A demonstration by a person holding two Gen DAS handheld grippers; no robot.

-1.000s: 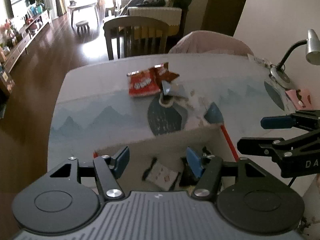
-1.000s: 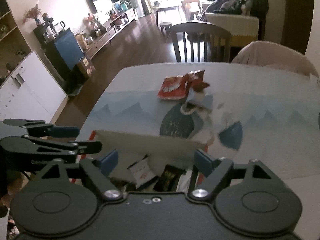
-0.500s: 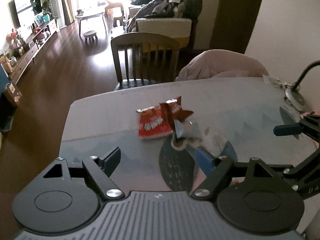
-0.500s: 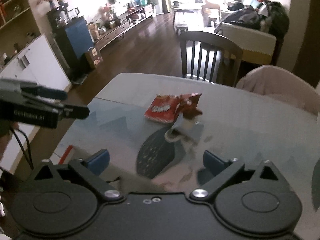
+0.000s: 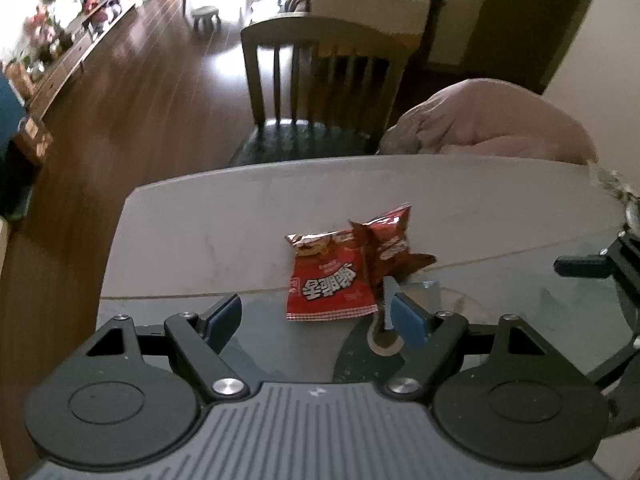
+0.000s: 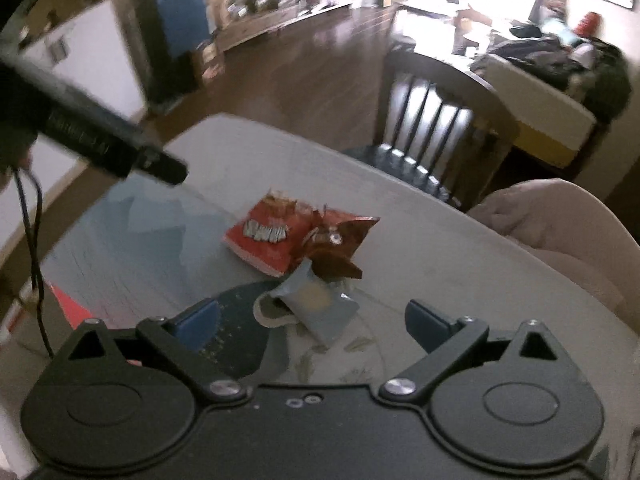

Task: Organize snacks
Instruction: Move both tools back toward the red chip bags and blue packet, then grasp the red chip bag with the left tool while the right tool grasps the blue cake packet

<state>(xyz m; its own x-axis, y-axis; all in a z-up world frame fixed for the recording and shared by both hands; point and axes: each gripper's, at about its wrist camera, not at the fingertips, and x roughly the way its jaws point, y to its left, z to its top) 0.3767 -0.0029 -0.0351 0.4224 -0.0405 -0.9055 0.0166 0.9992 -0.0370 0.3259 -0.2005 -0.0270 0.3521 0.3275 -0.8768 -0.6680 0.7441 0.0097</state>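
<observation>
still unsorted: three snacks clustered mid-worktop (image 5: 200,216), red packet (image 5: 330,284) touching dark red packet (image 5: 390,240) and pale blue packet (image 6: 320,304), with left gripper (image 5: 316,316) and right gripper (image 6: 316,320) both spread wide, empty, hovering near, nothing gathered yet.

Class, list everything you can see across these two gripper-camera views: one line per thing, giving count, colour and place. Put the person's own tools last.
Red snack packet: one, red with white lettering, flat on the table.
Dark red snack packet: one, dark red, overlapping the red packet's right edge.
Pale blue packet: one, pale blue, nearest the grippers.
Table: one, pale grey top with a blue-patterned cover.
Wooden chair: one, dark wood, beyond the table.
Covered chair: one, pinkish cover, far right.
Left gripper: one, black with blue pads, open.
Right gripper: one, black with blue pads, open.
</observation>
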